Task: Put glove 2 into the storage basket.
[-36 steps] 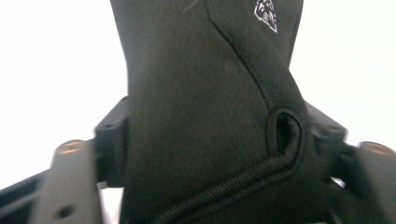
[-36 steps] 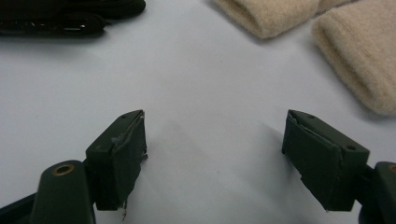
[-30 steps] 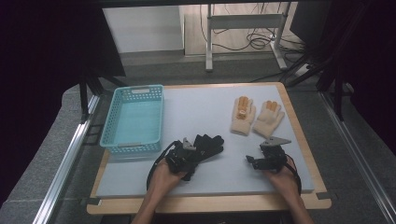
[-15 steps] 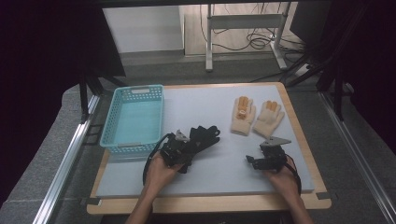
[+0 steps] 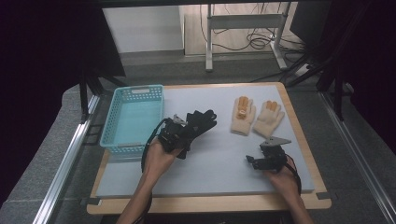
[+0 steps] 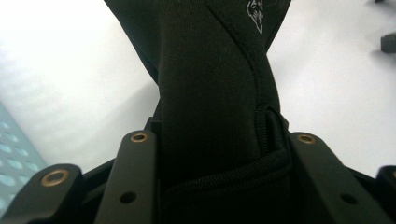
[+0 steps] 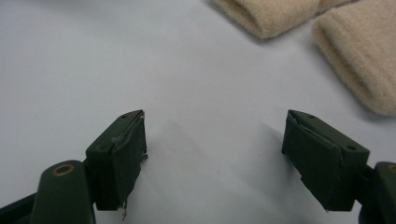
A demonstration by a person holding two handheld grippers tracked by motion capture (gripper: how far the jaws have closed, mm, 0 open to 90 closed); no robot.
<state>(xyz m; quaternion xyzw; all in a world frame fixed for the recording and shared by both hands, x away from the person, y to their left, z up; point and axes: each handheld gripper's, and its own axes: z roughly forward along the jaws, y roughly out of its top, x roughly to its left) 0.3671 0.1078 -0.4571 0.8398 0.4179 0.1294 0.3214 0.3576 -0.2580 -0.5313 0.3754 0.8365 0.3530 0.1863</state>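
Left gripper [image 5: 180, 133] clamped on black glove [image 5: 198, 122], soft knit fabric with corded cuff seam bunched between the jaws, fingers fanning toward 1 o'clock, just beside turquoise perforated plastic basket [image 5: 132, 120] at 9 o'clock. Right gripper [image 5: 261, 158] low over matte pale-grey tabletop [image 5: 219, 163], blocky padded jaws spread wide, holding nothing. Fuzzy cream gloves [image 5: 256, 115] lying flat at 12 o'clock from right gripper.

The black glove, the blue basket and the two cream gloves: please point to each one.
black glove [image 5: 201, 120], high view, on its fingers beyond the left tongs.
blue basket [image 5: 132, 148], high view, on its near rim.
cream gloves [image 5: 242, 117], high view, on the palm of the left one.
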